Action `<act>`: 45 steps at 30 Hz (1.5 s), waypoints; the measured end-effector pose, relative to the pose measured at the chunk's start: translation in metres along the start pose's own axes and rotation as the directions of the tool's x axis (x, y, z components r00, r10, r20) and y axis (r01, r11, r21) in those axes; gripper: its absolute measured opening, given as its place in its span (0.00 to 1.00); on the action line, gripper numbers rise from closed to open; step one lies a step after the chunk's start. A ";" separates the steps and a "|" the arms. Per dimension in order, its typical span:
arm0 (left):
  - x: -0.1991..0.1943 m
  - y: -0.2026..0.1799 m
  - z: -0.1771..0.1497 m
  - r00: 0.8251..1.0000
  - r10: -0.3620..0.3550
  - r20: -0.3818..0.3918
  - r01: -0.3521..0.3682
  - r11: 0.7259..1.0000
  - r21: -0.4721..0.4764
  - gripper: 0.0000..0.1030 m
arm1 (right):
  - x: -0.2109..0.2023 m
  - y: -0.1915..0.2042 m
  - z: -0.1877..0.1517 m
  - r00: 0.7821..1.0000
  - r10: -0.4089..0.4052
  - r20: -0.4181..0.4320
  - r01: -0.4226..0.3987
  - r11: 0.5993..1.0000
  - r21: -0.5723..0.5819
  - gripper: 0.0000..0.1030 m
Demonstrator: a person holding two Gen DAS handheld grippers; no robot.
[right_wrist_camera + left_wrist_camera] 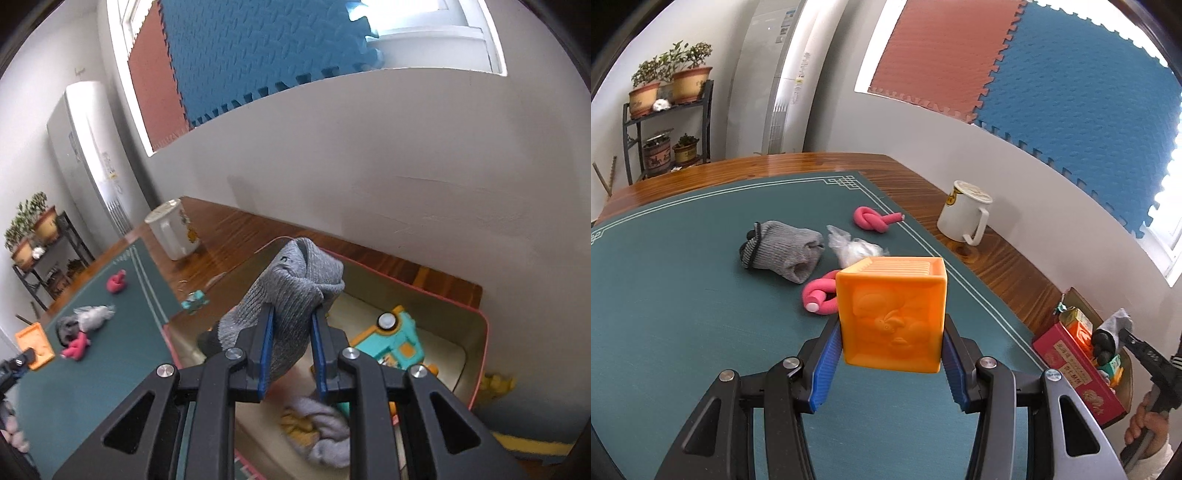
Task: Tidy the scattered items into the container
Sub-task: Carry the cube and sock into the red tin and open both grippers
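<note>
- The left gripper (891, 345) is clenched on an orange cube (892, 314), lifted above the green mat (683, 314); bare mat lies to its left.
- The right gripper (293, 341) is clenched on a grey sock (291, 295), above the open container (476, 373), near its red rim.
- On the mat: one rolled grey sock (783, 249), one plastic wad (855, 249), two pink foam twists (877, 218).
- One white mug (964, 212) stands on the bare counter (997, 258) between mat edge and wall.
</note>
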State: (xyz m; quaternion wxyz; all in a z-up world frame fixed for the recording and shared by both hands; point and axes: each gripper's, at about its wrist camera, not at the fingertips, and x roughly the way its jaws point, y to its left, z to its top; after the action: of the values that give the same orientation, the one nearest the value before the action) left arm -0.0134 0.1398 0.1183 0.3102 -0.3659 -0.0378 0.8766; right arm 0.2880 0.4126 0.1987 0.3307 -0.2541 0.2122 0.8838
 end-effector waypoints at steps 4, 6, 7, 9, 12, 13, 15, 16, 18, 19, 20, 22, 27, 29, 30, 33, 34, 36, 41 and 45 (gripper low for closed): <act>-0.001 -0.012 0.000 1.000 -0.008 -0.005 0.008 1.000 0.013 0.51 | 0.010 -0.004 0.000 0.998 -0.060 -0.009 0.060 0.998 -0.032 0.20; -0.001 -0.018 0.000 1.000 -0.012 -0.008 0.012 1.000 0.019 0.51 | 0.011 -0.007 0.000 0.997 -0.081 -0.009 0.080 0.996 -0.035 0.20; -0.001 -0.023 0.000 1.000 -0.018 -0.011 0.018 1.000 0.025 0.51 | 0.011 -0.008 0.001 0.996 -0.088 -0.008 0.088 0.996 -0.035 0.21; -0.001 -0.032 0.000 1.000 -0.027 -0.014 0.028 0.999 0.037 0.51 | 0.008 -0.012 0.002 0.993 -0.121 0.000 0.121 0.992 -0.034 0.28; 0.000 -0.049 -0.001 0.999 -0.041 -0.022 0.042 0.997 0.064 0.51 | 0.000 -0.020 0.000 0.988 -0.153 0.023 0.154 0.988 -0.016 0.42; 0.001 -0.056 -0.001 0.999 -0.047 -0.025 0.048 0.996 0.074 0.51 | -0.005 -0.023 0.000 0.990 -0.138 0.034 0.138 0.990 -0.007 0.46; 0.002 -0.068 -0.001 0.998 -0.060 -0.032 0.063 0.994 0.090 0.51 | -0.013 -0.026 0.000 0.992 -0.109 0.056 0.109 0.994 0.001 0.50; 0.003 -0.074 -0.002 0.997 -0.067 -0.035 0.070 0.993 0.095 0.51 | -0.018 -0.028 0.000 0.993 -0.095 0.067 0.095 0.995 0.005 0.51; 0.006 -0.087 -0.002 0.996 -0.082 -0.043 0.086 0.990 0.108 0.51 | -0.024 -0.033 -0.001 0.993 -0.081 0.083 0.080 0.997 0.019 0.53; 0.007 -0.093 -0.003 0.995 -0.089 -0.046 0.094 0.989 0.115 0.51 | -0.028 -0.036 -0.001 0.993 -0.077 0.089 0.074 0.997 0.027 0.54; 0.008 -0.100 -0.003 0.994 -0.096 -0.050 0.102 0.987 0.122 0.51 | -0.031 -0.039 -0.001 0.993 -0.072 0.096 0.069 0.997 0.035 0.54; 0.010 -0.117 -0.005 0.991 -0.117 -0.060 0.124 0.982 0.144 0.51 | -0.037 -0.045 -0.001 0.992 -0.063 0.109 0.058 0.997 0.051 0.56; 0.020 -0.167 -0.011 0.978 -0.184 -0.098 0.201 0.958 0.205 0.51 | -0.053 -0.060 -0.002 0.989 -0.043 0.141 0.031 0.995 0.091 0.58; 0.023 -0.189 -0.015 0.970 -0.214 -0.116 0.236 0.943 0.236 0.51 | -0.059 -0.067 -0.004 0.988 -0.045 0.145 0.030 0.994 0.102 0.58; 0.024 -0.200 -0.017 0.966 -0.228 -0.124 0.253 0.934 0.252 0.51 | -0.061 -0.071 -0.004 0.988 -0.047 0.147 0.032 0.994 0.107 0.58; 0.028 -0.230 -0.026 0.951 -0.268 -0.153 0.303 0.907 0.293 0.51 | -0.066 -0.081 -0.006 0.987 -0.056 0.149 0.038 0.992 0.123 0.58; 0.029 -0.239 -0.029 0.946 -0.279 -0.165 0.318 0.898 0.305 0.51 | -0.067 -0.084 -0.007 0.987 -0.060 0.149 0.041 0.991 0.128 0.58; 0.033 -0.257 -0.036 0.936 -0.298 -0.190 0.346 0.880 0.325 0.51 | -0.069 -0.091 -0.009 0.987 -0.068 0.148 0.047 0.989 0.141 0.58; 0.041 -0.291 -0.054 0.912 -0.325 -0.249 0.399 0.842 0.363 0.51 | -0.071 -0.104 -0.013 0.987 -0.080 0.142 0.056 0.985 0.164 0.58; 0.046 -0.306 -0.064 0.900 -0.326 -0.291 0.422 0.820 0.386 0.52 | -0.071 -0.109 -0.014 0.987 -0.081 0.136 0.056 0.983 0.174 0.58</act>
State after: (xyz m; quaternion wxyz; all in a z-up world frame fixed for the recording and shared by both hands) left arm 0.1626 0.4017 0.1328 0.5535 -0.3627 0.1229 0.7396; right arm 0.4137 0.4461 0.2066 0.3957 -0.1683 0.2538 0.8664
